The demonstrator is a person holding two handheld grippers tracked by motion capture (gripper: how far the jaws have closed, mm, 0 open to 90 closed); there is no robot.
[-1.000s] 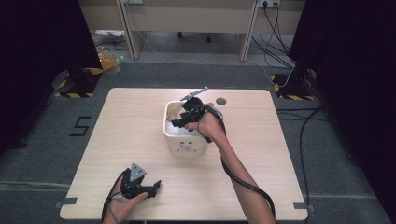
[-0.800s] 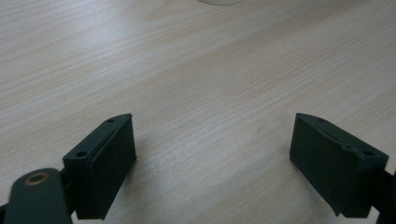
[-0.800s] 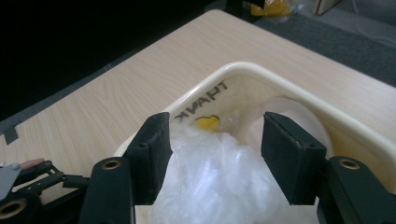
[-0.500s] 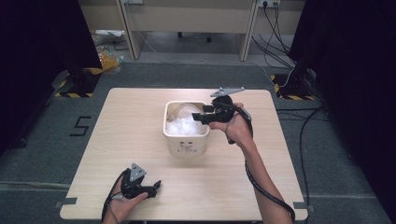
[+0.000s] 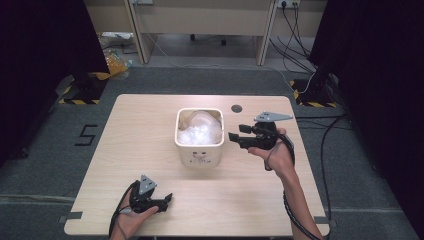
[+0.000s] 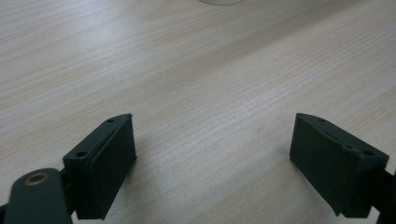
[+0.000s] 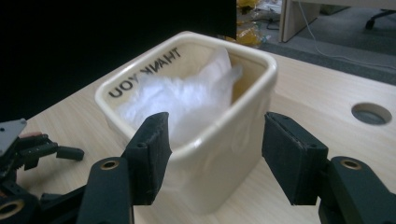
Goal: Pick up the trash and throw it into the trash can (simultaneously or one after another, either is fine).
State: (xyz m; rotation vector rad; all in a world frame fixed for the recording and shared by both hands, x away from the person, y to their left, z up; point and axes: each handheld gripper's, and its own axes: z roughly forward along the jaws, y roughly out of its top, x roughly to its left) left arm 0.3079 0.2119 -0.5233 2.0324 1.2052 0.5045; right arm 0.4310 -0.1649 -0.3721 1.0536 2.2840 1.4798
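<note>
1. A pale wooden bench (image 5: 150,125) stood on a grey floor, with a round cable hole (image 5: 236,108) near its far edge.
2. A cream square tub (image 5: 199,136) sat at the bench's middle, lettered "THANK YOU" inside its rim and holding crumpled white plastic (image 5: 200,131).
3. The right gripper (image 5: 233,138) hovered just right of the tub, pointing at it, jaws spread with nothing between them; they had just been narrowing slightly.
4. The left gripper (image 5: 169,199) rested near the bench's front edge, well apart from the tub, jaws spread wide over bare wood.
</note>
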